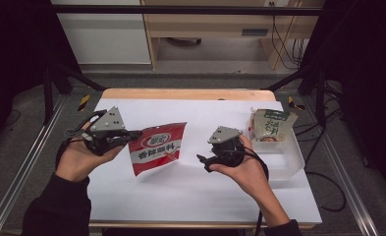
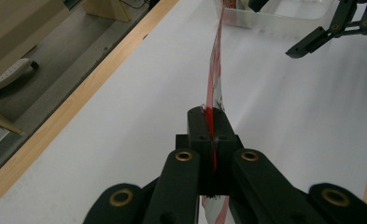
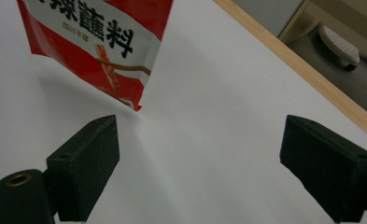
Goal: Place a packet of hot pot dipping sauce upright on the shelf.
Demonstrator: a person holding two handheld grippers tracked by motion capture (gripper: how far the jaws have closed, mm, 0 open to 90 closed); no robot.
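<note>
Left gripper point(image 1: 131, 135) is pinching the red seasoning packet point(image 1: 158, 147) by its left edge, fingers point(image 2: 201, 126) pressed tight on the film, holding it up off the white surface point(image 1: 190, 191). In the left gripper view the packet point(image 2: 217, 74) is running edge-on toward 12 o'clock, thin as a blade. In the high view the packet is hanging at centre-left of the surface, slightly tilted, its lower corner looking just clear of the sheet, though the shadow is making that hard to call.

Right gripper point(image 1: 205, 160) is sitting at the packet's 3 o'clock, near but apart, fingers spread wide with nothing between them. In the right gripper view both fingers point(image 3: 88, 163) are standing far apart and the packet point(image 3: 97, 42) is showing at 11 o'clock, its bottom corner above the left finger.

Clear plastic bin point(image 1: 284, 160) is lying at 3 o'clock of the right hand point(image 1: 244, 169), near the surface's right edge. A green-and-white packet point(image 1: 270, 125) is standing upright in its far end. The bin's rim point(image 2: 274, 23) is also showing at 1 o'clock in the left gripper view.

Nothing is lying between the red packet and the right gripper, just bare surface. The right hand and gripper are standing between the red packet and the bin. Wooden edge point(image 1: 180, 93) is bordering the far side at 12 o'clock.
</note>
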